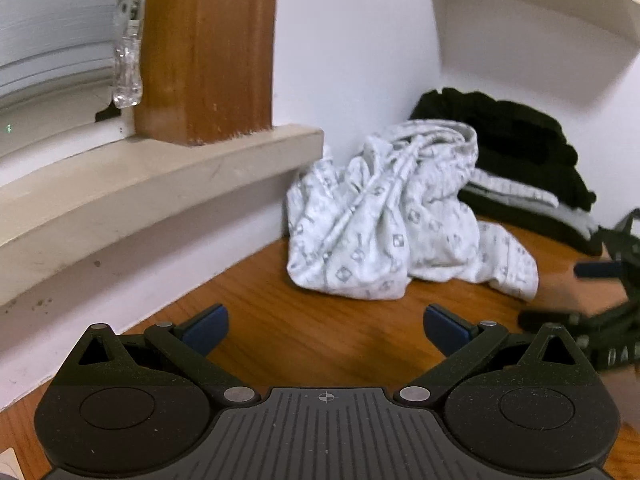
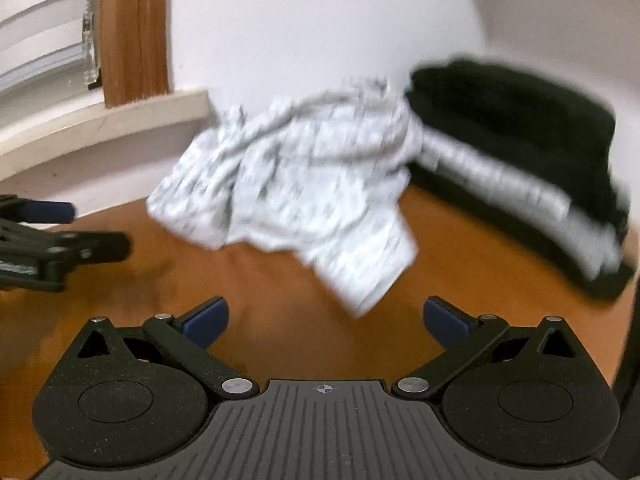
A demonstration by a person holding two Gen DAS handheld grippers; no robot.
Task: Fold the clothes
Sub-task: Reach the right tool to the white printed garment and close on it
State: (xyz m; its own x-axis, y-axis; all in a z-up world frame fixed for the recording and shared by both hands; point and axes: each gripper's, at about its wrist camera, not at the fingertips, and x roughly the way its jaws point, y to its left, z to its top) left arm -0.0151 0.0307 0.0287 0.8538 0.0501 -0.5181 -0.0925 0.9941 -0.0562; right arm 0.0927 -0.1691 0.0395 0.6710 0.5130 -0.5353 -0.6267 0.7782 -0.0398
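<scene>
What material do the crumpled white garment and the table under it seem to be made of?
The white garment looks like soft, matte knit cotton, though that is uncertain: it lies in loose folds with a printed grey pattern. The table looks like varnished wood: orange-brown grain with a slight sheen.

White grey-patterned garment, black clothes, orange-brown table, blue-padded tongs
</scene>
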